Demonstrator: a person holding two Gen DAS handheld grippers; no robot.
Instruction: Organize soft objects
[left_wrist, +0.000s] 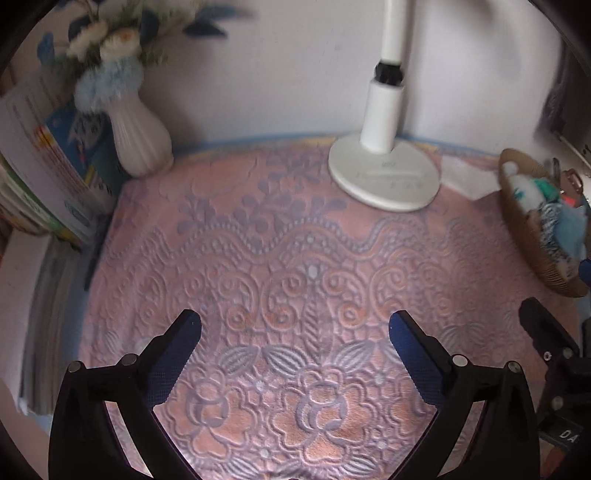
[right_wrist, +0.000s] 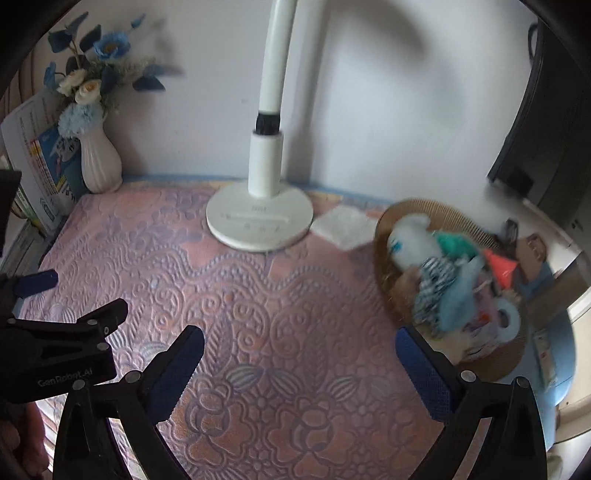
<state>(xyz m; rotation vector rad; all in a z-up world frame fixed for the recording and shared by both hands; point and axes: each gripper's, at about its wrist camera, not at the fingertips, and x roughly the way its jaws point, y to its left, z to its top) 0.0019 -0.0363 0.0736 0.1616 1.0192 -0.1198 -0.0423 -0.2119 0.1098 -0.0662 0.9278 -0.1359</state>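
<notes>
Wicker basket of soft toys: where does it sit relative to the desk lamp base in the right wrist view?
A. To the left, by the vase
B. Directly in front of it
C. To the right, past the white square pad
C: the wicker basket lies right of the lamp base, with the white square pad between them.

I count one woven basket (right_wrist: 402, 210) heaped with soft toys (right_wrist: 439, 273), too jumbled for me to number. I see one white lamp (right_wrist: 258, 218), one ribbed vase (right_wrist: 100, 162) of flowers, one white square pad (right_wrist: 343, 225), and two tongs: left (left_wrist: 295, 328), right (right_wrist: 300, 341).
</notes>
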